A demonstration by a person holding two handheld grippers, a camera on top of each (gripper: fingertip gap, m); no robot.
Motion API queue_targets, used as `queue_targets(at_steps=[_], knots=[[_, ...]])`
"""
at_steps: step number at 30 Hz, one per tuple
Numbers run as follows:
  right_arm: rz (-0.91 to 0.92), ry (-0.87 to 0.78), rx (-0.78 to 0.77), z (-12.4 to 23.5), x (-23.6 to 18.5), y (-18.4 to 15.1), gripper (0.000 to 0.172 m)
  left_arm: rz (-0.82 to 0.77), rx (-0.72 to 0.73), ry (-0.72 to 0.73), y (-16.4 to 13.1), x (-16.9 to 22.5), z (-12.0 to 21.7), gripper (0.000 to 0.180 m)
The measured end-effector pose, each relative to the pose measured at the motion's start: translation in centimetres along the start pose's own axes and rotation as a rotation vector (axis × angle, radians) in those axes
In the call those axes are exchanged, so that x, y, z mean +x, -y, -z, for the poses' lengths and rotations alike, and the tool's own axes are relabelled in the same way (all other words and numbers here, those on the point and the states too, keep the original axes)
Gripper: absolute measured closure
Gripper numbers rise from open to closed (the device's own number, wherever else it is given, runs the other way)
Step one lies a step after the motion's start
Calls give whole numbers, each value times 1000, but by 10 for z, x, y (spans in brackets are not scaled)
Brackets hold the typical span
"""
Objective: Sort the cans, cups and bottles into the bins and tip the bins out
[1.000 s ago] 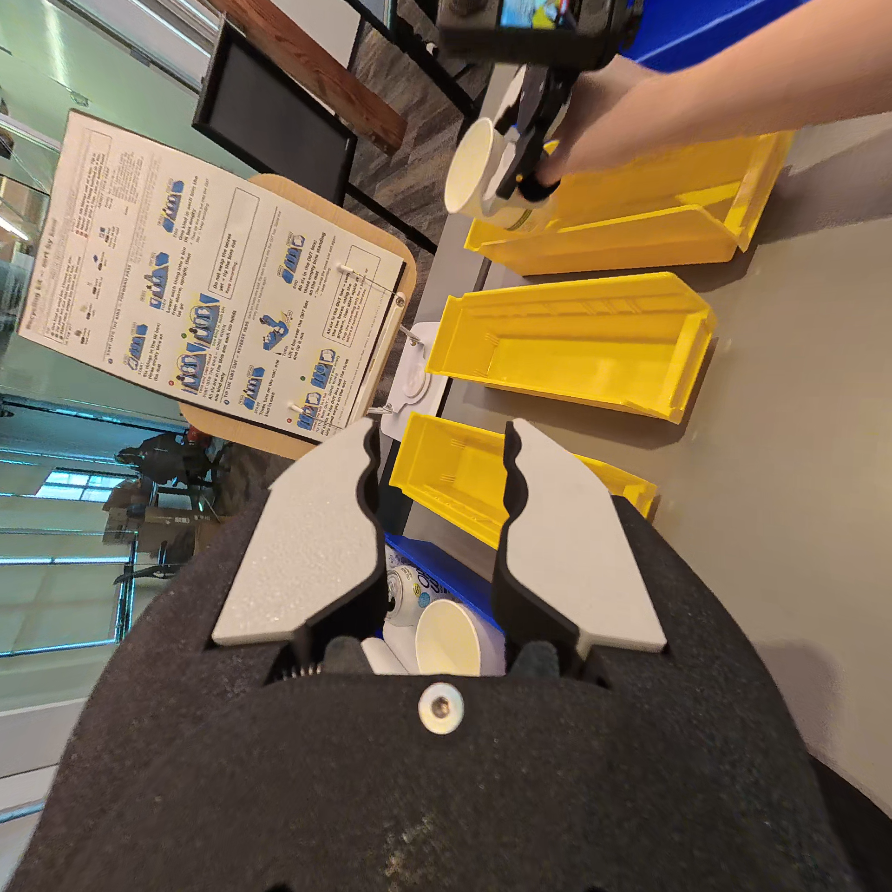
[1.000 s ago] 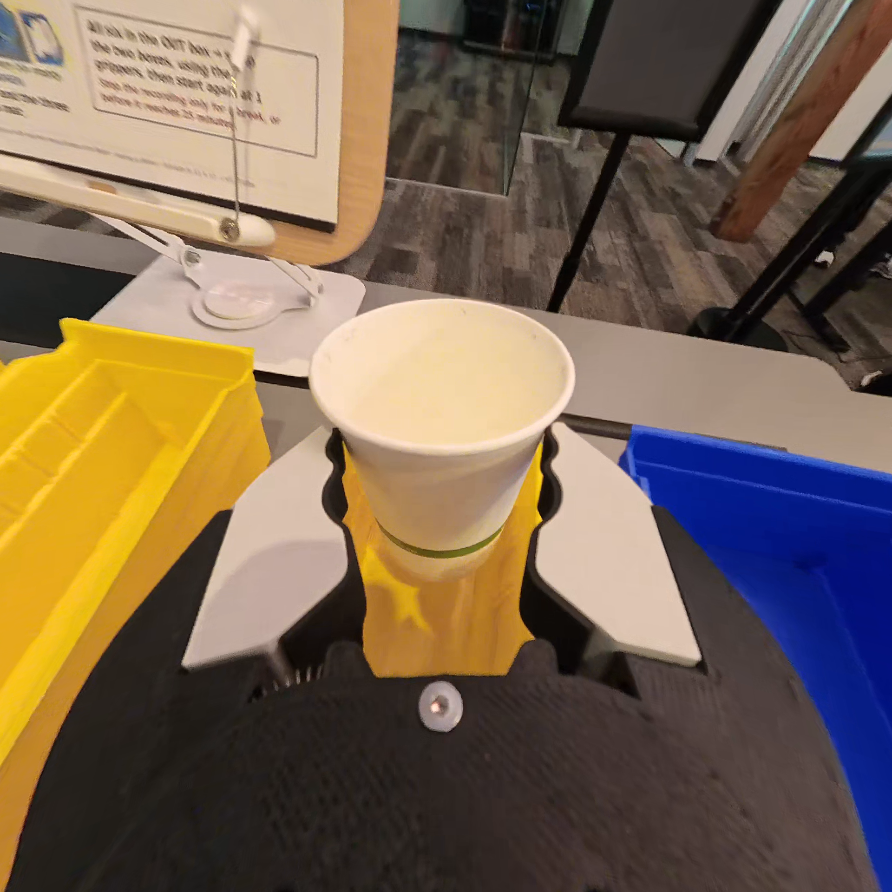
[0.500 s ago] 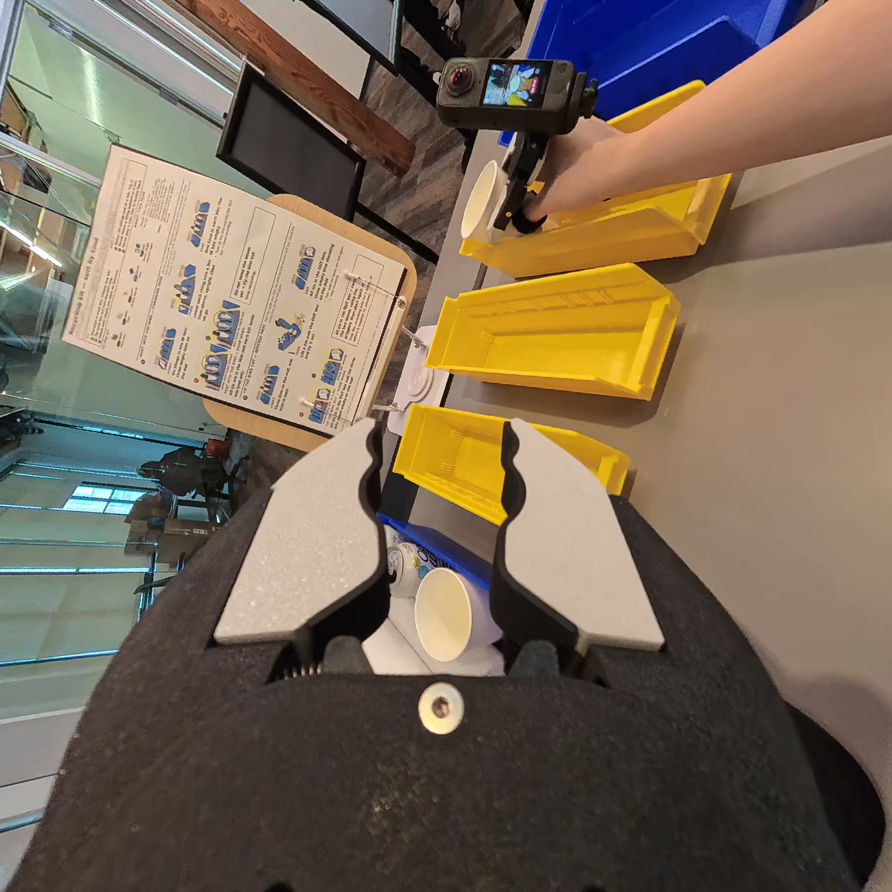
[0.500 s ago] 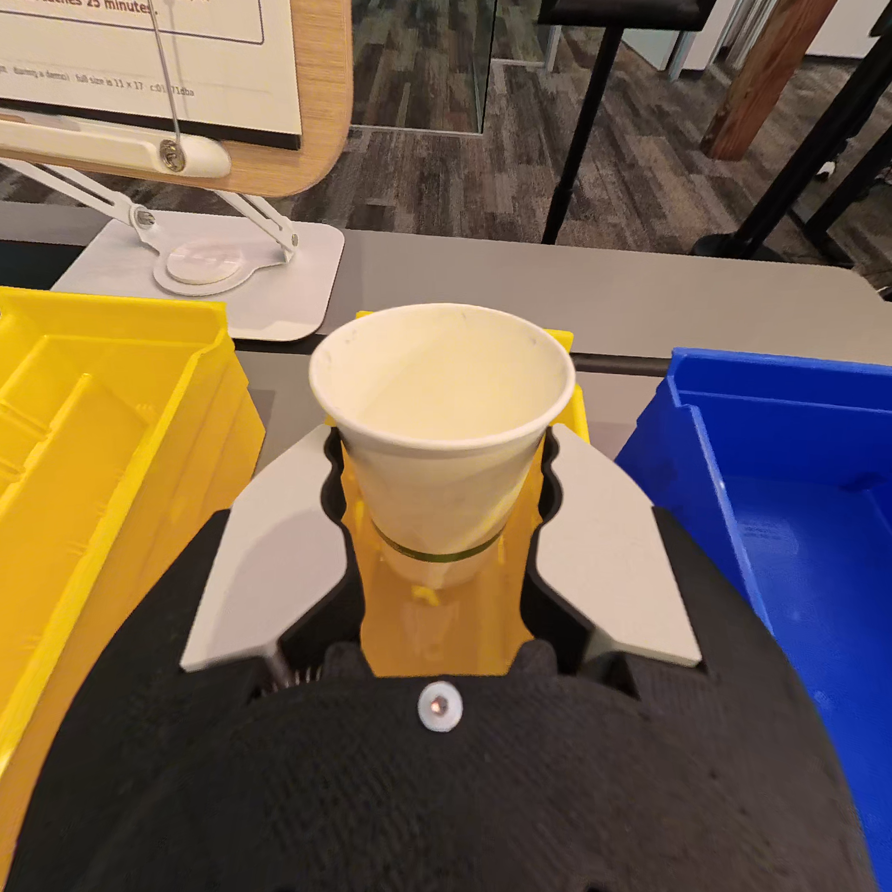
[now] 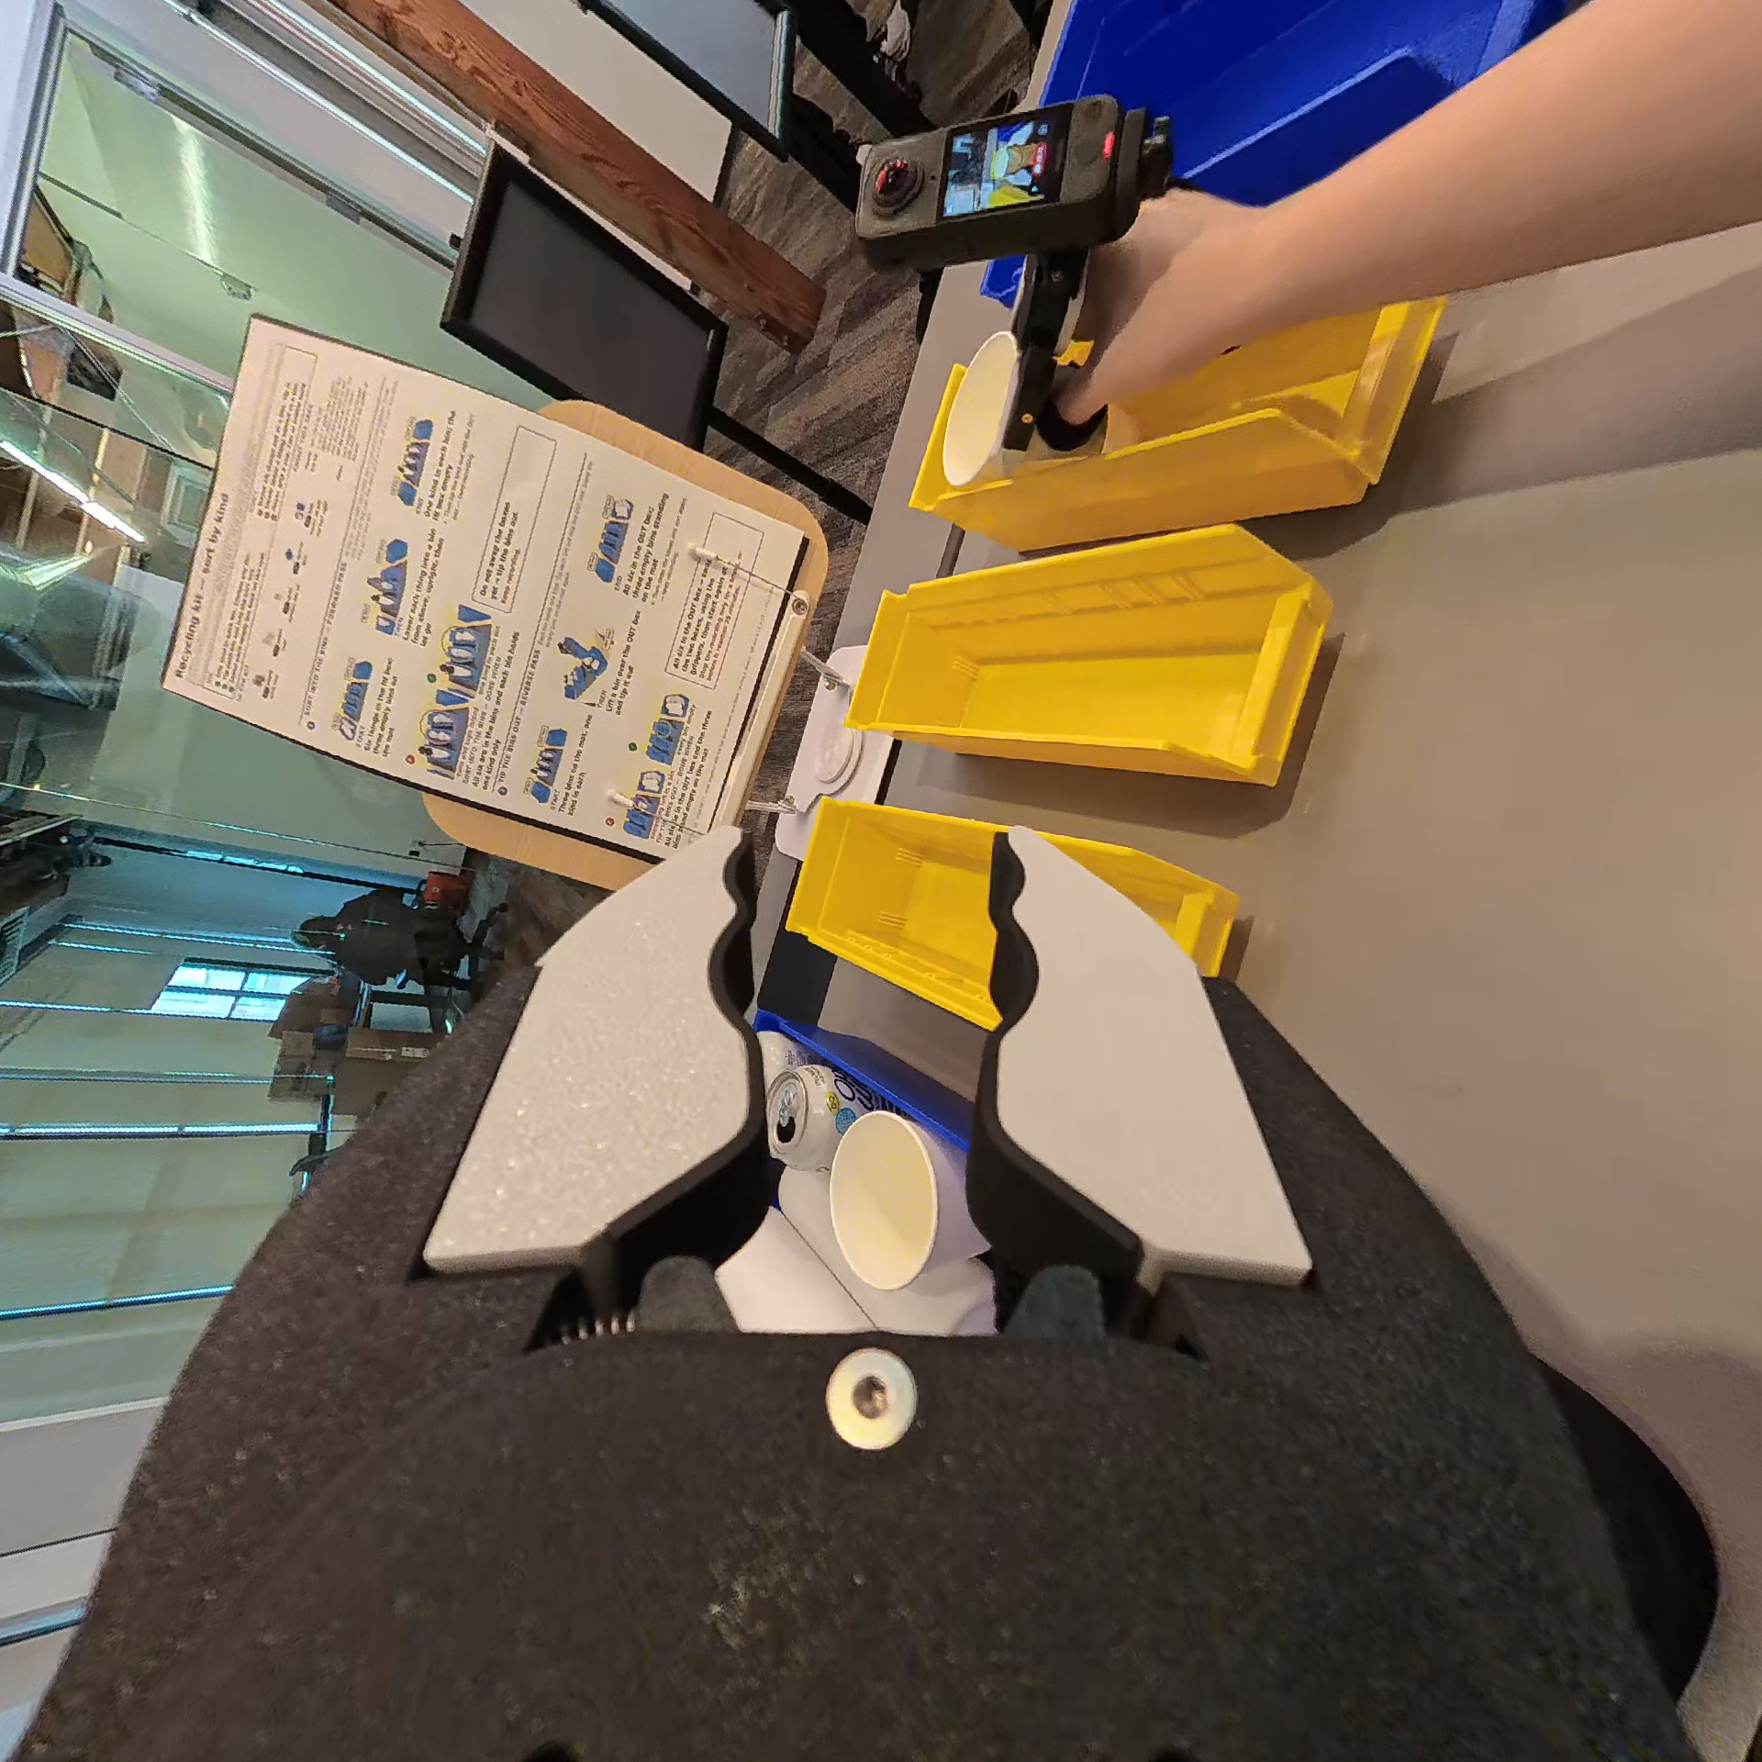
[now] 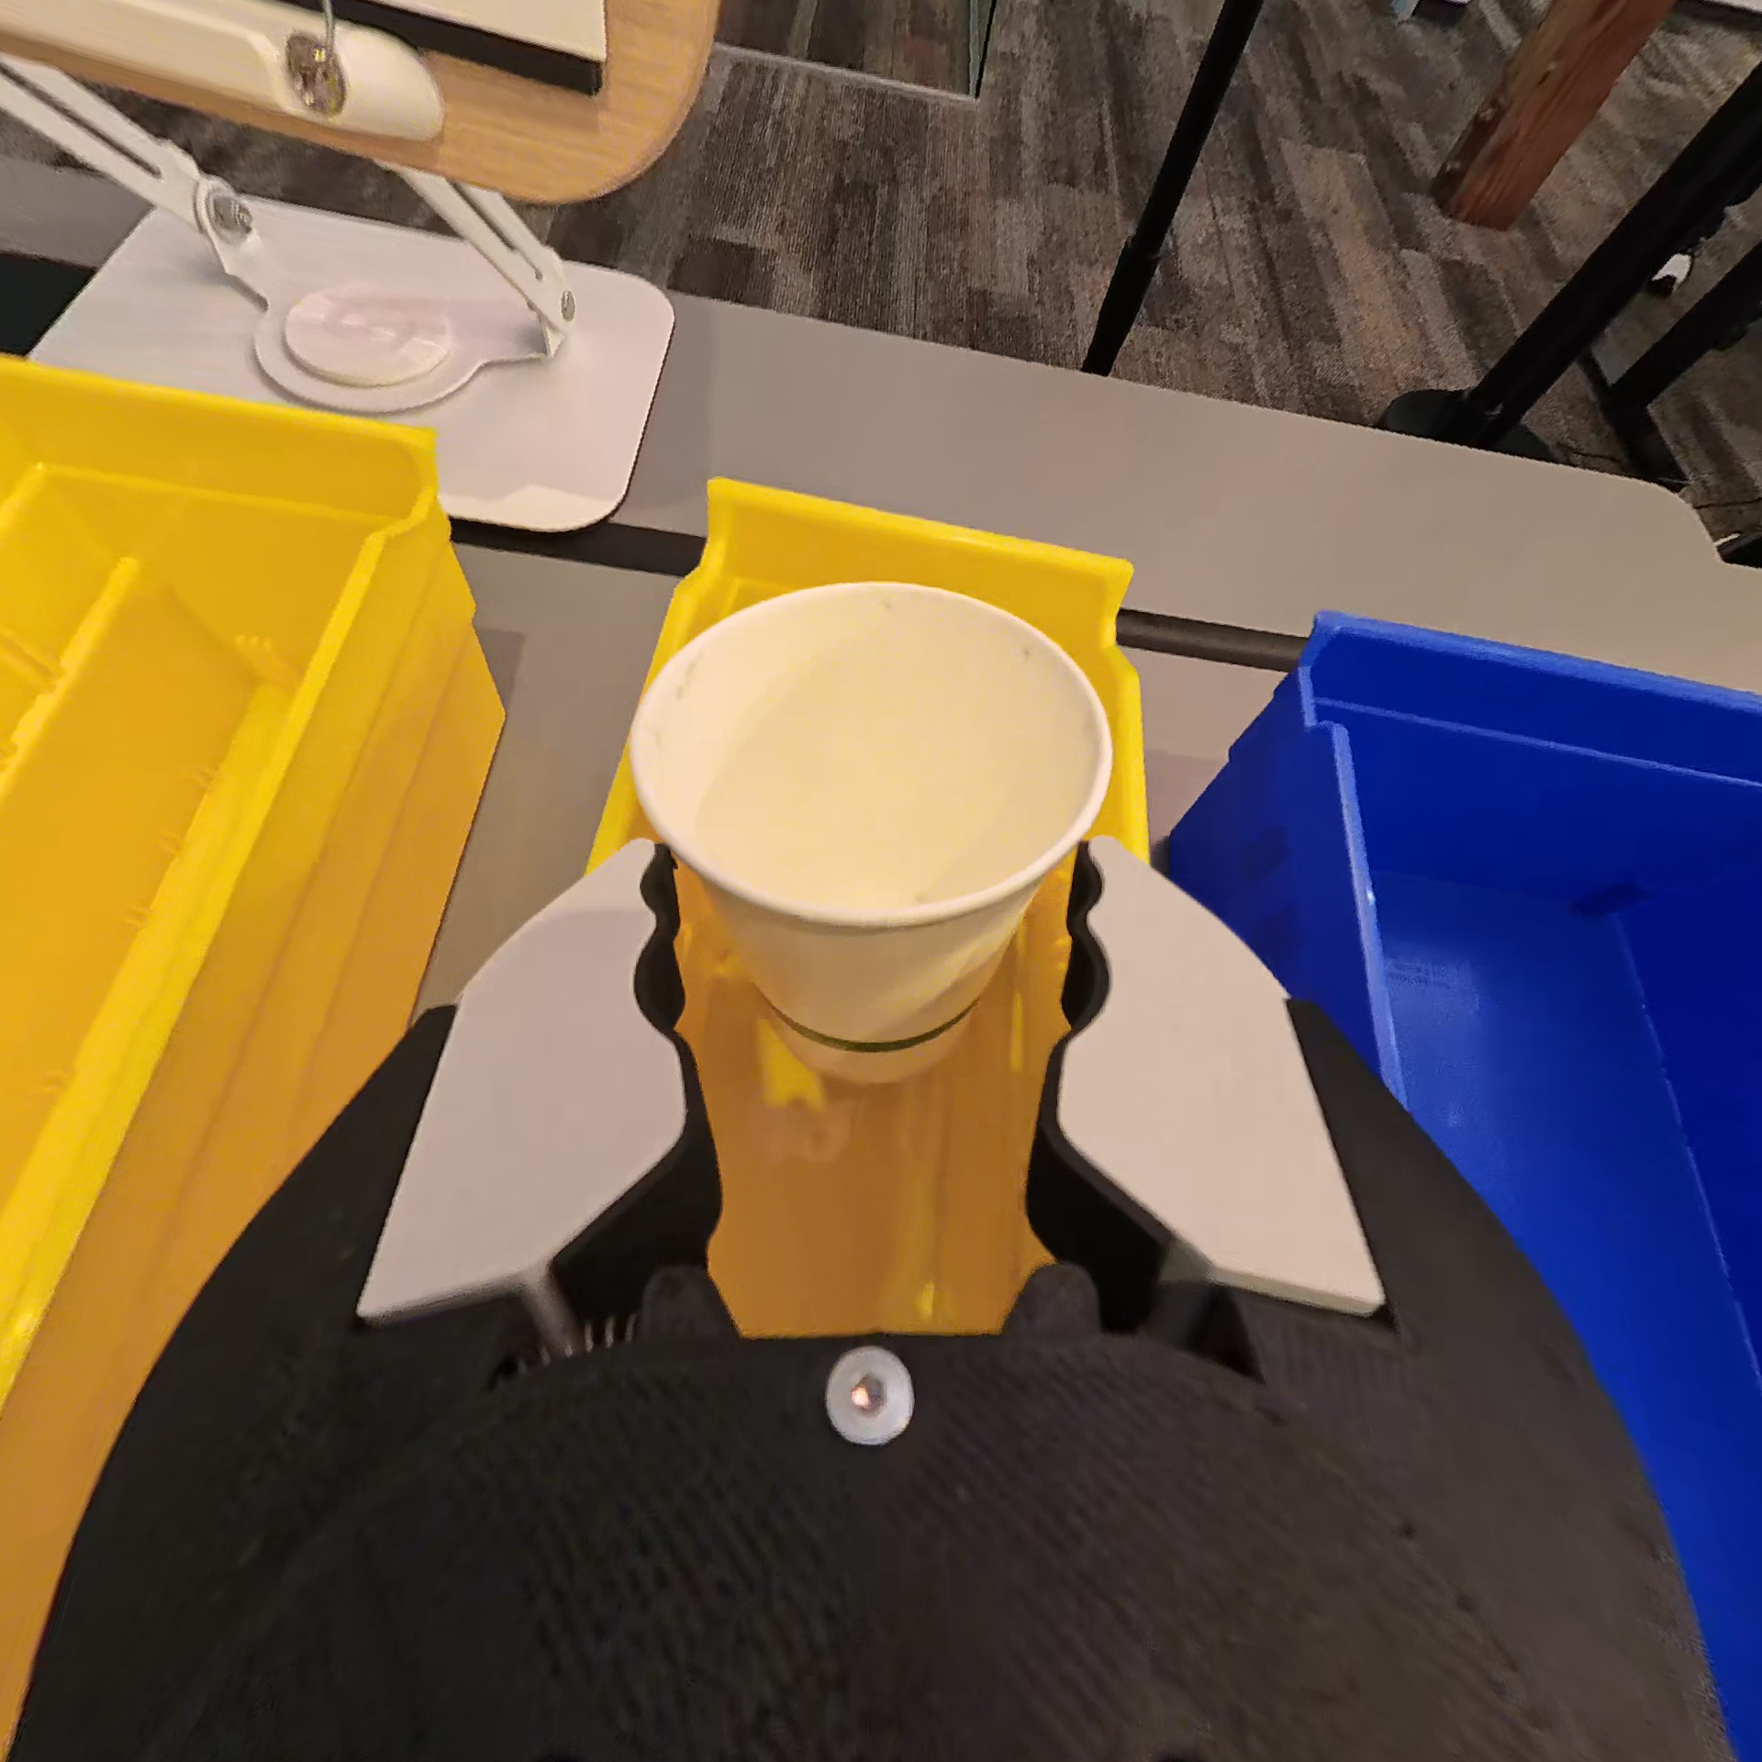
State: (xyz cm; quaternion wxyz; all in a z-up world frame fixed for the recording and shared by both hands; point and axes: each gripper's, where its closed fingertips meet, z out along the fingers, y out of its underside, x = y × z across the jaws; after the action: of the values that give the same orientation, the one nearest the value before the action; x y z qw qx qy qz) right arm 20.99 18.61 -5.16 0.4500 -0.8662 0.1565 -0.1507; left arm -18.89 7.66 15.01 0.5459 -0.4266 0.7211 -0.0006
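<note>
My right gripper (image 6: pixel 872 858) is shut on a white paper cup (image 6: pixel 868 820). Its fingertips (image 6: pixel 658 863) press on the cup just under the rim. The cup hangs upright inside the right-hand yellow bin (image 6: pixel 915 534), with its base low over the bin floor. The left wrist view shows the same cup (image 5: pixel 973 410) in the right gripper (image 5: pixel 1034 391) at the far yellow bin (image 5: pixel 1239 477). My left gripper (image 5: pixel 868 849) is open and empty, held sideways above the table. Past its fingers lie a can (image 5: pixel 796 1106) and another paper cup (image 5: pixel 887 1192) in a blue bin (image 5: pixel 877 1068).
A middle yellow bin (image 5: pixel 1096 658) and a near yellow bin (image 5: pixel 896 915) stand empty. It also shows in the right wrist view as a yellow bin on the left (image 6: pixel 219 763). A blue bin (image 6: pixel 1526 953) sits right of the cup. An instruction board on a white stand (image 6: pixel 381 334) stands behind the bins. Some 45 cm of space lies between my two pairs of fingers.
My right gripper has come down with the cup from above the yellow bin into it. The left gripper has drawn back a little. Neither pair of jaws has moved.
</note>
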Motion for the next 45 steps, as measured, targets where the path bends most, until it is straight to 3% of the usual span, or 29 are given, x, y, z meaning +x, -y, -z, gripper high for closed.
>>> queue_targets(at_steps=[8, 12, 15, 17, 19, 22, 28, 33, 37, 40, 45], knots=[[410, -71, -125, 18, 6, -9, 88, -10, -4, -12, 1, 6, 5, 134], [716, 48, -74, 27, -11, -4, 90, -3, -6, -10, -3, 7, 9, 134], [947, 154, -55, 31, -23, -10, 109, 5, -14, -13, -7, 8, 8, 135], [1055, 136, -84, 27, -17, -11, 125, 6, -26, -14, -10, 8, 8, 135], [1106, 170, -129, 22, -15, -16, 131, 6, -37, -13, -12, 8, 8, 135], [1109, 269, -216, 16, -15, -27, 154, 8, -54, -9, -15, 7, 13, 135], [1096, 349, -262, 7, -13, -24, 160, 34, -120, -9, -36, 2, 20, 134], [1088, 344, -279, 4, -7, -16, 147, 104, -215, -23, -80, -7, 22, 135], [1080, 369, -194, 17, -7, -1, 132, 155, -357, -92, -149, 0, 9, 137], [1049, 406, -108, 36, -13, 14, 131, 140, -417, -122, -195, 9, -11, 139], [1031, 444, -24, 64, -21, 30, 129, 120, -453, -225, -244, 27, -63, 143]])
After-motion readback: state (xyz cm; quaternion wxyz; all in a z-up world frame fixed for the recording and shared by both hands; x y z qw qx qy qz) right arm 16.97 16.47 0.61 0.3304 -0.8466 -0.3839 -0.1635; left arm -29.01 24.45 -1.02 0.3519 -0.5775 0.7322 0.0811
